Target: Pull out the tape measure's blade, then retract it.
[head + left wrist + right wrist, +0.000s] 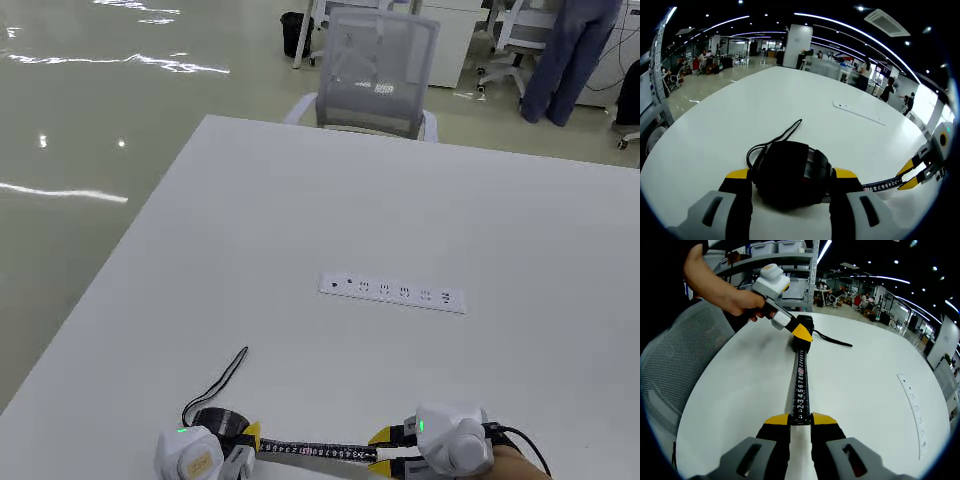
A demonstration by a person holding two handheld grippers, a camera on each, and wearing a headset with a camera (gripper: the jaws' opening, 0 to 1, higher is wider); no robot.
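The black tape measure case [792,172] sits between the yellow-tipped jaws of my left gripper [790,175], which is shut on it, low over the white table [400,200]. Its black wrist cord [218,378] trails across the table. The blade [800,385] is drawn out a short way, with its numbers showing. At the blade's end my right gripper [800,419] is shut on the tip. In the head view the left gripper [245,440] and case [220,422] lie at the bottom left. The blade [318,450] runs right to the right gripper [382,450].
A white power strip [392,292] lies flat mid-table, beyond the grippers. A grey mesh chair [375,70] stands at the table's far edge. A person [565,55] stands by desks at the back right. The table's left edge is close to the left gripper.
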